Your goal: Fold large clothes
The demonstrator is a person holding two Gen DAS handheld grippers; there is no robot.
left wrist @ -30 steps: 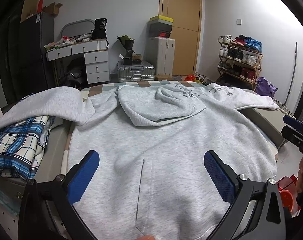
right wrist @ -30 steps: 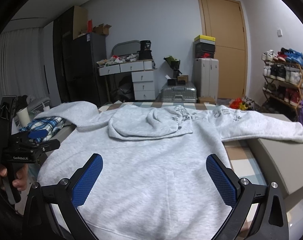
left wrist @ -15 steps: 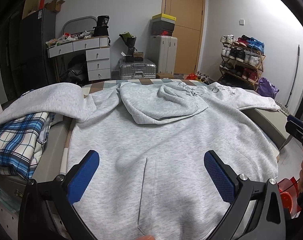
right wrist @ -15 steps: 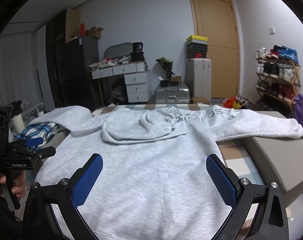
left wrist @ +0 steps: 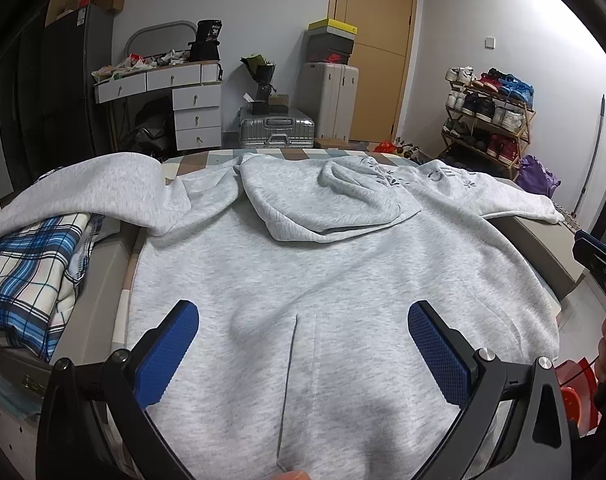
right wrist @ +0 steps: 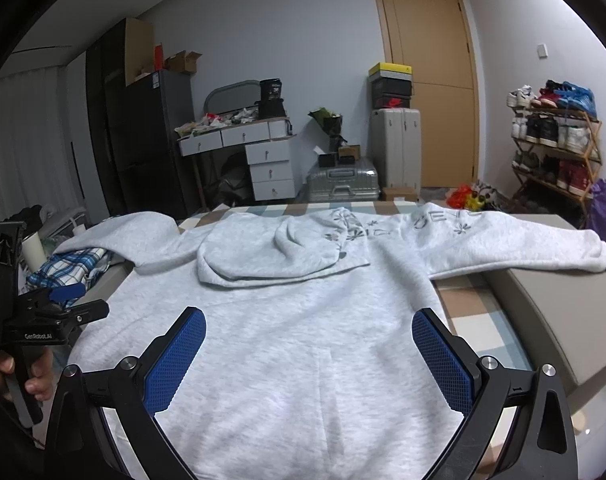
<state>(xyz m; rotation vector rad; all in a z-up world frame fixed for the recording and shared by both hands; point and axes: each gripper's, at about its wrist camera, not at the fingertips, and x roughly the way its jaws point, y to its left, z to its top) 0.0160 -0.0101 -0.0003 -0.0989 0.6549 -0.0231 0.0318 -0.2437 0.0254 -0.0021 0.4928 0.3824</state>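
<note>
Two grippers, both spread wide, holding nothing. Left gripper: black frame, blue pads with a knurled rubbery face, hanging over the hoodie's hem, not seen to touch it. Right gripper: same build, pads equally far apart, poised over the hem a little further right.

Hoodie: light grey marled fleece, soft and matte, spread front-up on a bed with a checked cover. Stitched pouch pocket lies between the left gripper's pads. Hood folded down flat over the chest, rumpled at its top. Dark lettering and flower-like motifs across the shoulders, partly hidden. One sleeve stretched out to the hoodie's right over a grey padded edge; the other draped to its left over a plaid cloth, blue, white and black.

Beyond the hoodie: white drawer unit, ribbed silver suitcase, wooden door.
</note>
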